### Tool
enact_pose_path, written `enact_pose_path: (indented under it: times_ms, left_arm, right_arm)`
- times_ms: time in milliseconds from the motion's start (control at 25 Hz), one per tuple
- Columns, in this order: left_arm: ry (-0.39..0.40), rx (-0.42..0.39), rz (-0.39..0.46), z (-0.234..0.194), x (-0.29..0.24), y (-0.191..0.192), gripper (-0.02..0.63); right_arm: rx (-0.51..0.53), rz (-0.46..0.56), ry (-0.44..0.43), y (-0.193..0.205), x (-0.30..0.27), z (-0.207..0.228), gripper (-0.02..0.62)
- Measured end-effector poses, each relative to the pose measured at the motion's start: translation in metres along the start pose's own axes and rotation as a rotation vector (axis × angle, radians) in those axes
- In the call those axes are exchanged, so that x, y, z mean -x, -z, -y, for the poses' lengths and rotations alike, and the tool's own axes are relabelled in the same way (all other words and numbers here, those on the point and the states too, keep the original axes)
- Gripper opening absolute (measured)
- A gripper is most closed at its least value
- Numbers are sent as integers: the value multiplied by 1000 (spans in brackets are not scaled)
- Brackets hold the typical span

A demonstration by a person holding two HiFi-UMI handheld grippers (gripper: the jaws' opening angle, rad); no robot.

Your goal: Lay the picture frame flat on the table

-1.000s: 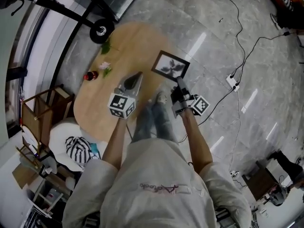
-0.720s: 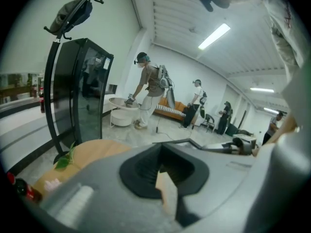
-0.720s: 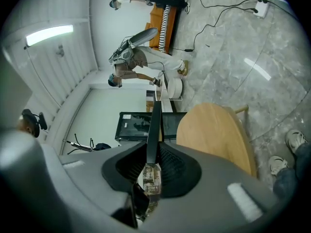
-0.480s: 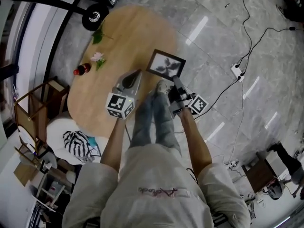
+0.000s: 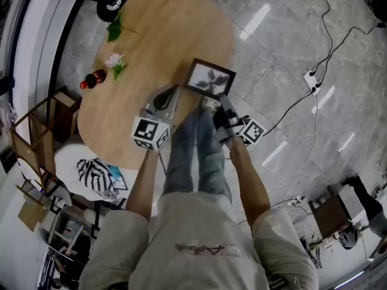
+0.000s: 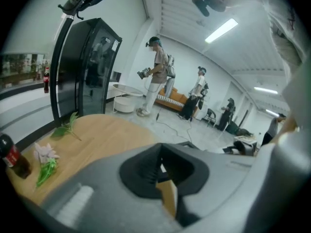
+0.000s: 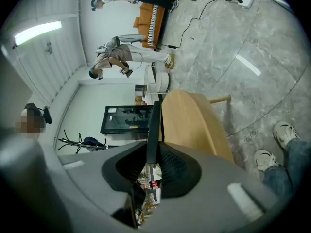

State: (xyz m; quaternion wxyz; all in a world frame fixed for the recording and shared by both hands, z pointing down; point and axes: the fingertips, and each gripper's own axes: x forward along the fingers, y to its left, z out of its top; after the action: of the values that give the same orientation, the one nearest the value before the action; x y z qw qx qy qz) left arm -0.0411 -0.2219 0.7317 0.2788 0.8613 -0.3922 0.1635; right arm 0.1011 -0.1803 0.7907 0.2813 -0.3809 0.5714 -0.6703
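The picture frame [image 5: 208, 78], dark-rimmed with a grey leaf print, is at the near right edge of the oval wooden table [image 5: 151, 35]. Its face is turned up toward the head camera. I cannot tell whether it rests on the wood. My right gripper [image 5: 225, 103] is shut on the frame's near edge. In the right gripper view the frame [image 7: 153, 125] shows edge-on as a thin dark bar between the pads of the right gripper [image 7: 151, 152]. My left gripper [image 5: 168, 95] hovers over the table just left of the frame, its jaws together and holding nothing. In the left gripper view, wood shows beyond the left gripper [image 6: 163, 171].
A red-capped bottle [image 5: 92, 79], a pale flower [image 5: 115, 61] and a green leaf [image 5: 115, 29] lie at the table's left side. The person's legs and shoes [image 5: 208, 104] stand against the near edge. A power strip [image 5: 311, 77] with cables lies on the floor, right. A wooden chair [image 5: 36, 132] stands left.
The head view has shifted, so the table sits higher and fuller in the picture. The right gripper keeps its hold on the frame. The left gripper stays beside the frame.
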Motion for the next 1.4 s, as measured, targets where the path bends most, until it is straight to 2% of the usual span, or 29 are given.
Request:
enact_pose_path:
  times_ms: [280,640,1400]
  left_arm:
    - [-8,6,-17,-19,-12,32,0]
    - [-13,18,-20,-26,-20,47,0]
    - [-19,49,-16,-30,-25,54,-1]
  right_arm:
    - [-11,7,28,8,5,45,77]
    - [-5,-6,17,7,-4,67,77]
    - [66,-23,-43,-32,-125,74,77]
